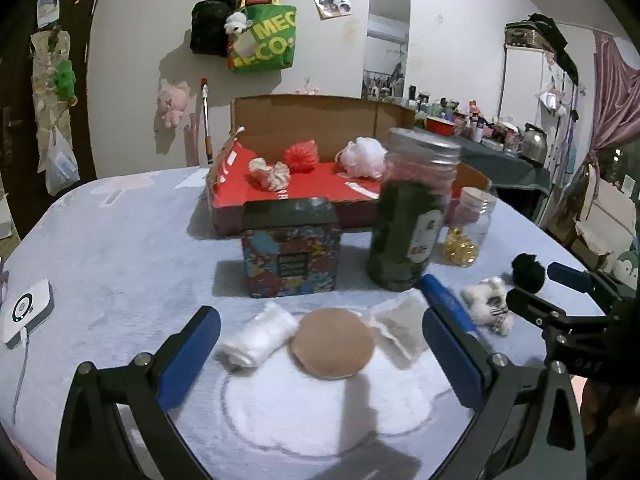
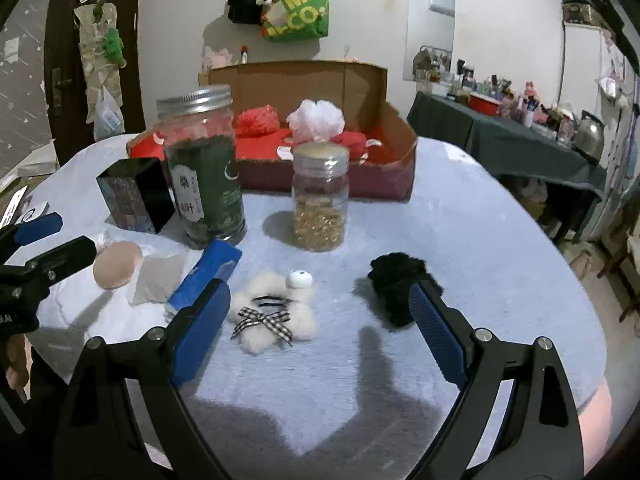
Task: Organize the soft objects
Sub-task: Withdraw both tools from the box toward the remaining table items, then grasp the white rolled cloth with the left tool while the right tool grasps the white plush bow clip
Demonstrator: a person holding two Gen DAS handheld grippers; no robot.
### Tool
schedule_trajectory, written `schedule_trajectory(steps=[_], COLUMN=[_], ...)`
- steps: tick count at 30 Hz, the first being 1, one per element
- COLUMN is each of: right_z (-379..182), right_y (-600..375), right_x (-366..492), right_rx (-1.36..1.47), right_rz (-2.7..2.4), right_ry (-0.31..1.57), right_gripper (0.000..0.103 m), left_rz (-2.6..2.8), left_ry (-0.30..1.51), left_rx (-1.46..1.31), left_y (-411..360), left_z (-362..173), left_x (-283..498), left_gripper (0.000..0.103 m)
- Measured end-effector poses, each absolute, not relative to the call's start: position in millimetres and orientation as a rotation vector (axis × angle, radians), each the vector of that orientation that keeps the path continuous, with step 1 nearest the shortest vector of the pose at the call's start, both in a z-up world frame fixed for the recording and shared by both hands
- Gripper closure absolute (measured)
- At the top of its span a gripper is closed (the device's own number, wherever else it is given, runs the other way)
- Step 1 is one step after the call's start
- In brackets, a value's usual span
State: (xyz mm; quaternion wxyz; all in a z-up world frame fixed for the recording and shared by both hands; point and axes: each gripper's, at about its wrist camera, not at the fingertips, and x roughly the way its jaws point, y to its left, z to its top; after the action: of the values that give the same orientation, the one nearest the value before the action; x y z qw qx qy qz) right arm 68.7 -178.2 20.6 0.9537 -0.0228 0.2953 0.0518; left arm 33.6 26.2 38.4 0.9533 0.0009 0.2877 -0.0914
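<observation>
Both claws gape wide, holding nothing. Left claw frames a tan puff on the tabletop; right claw frames a white plush. Beyond stands a red box.

So the desk has a pale blue fuzzy cover. Between the left claw fingers sit a rolled white cloth, a tan round puff and a grey pouch. Ahead of it: a patterned tin, a tall jar and a red-lined cardboard box. The right claw frames a white plush; a black fluffy thing touches its right finger, and a small jar stands ahead.
</observation>
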Motion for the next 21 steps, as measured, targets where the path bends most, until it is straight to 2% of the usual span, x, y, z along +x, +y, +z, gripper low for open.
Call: schedule_trajectory(steps=[12,17,19,21], right_z=[2.0,-0.9,-3.6,-6.7], right_y=[-163.2,-164.7,-163.8,-164.6], right_x=[85.6,88.3,89.5,91.3], right_rx=[-0.059,-0.061,-0.073,-0.066], right_rz=[0.179,0.196,0.206,0.228], right_ry=[0.668,0.671,0.679,0.692], right_gripper=[0.011,0.013,0.024,0.032], left_rz=[-0.147,-0.178,-0.196,-0.221], left_ry=[0.68,0.763,0.78,0.773], left_rx=[0.007,-0.004,-0.02,-0.042], left_y=[64.2,71.2,73.2,74.7], left_z=[28.3,17.3,12.6,12.4], left_x=[56.4,68.0,70.9,70.9], left_gripper=[0.003,0.019,0.026,0.04])
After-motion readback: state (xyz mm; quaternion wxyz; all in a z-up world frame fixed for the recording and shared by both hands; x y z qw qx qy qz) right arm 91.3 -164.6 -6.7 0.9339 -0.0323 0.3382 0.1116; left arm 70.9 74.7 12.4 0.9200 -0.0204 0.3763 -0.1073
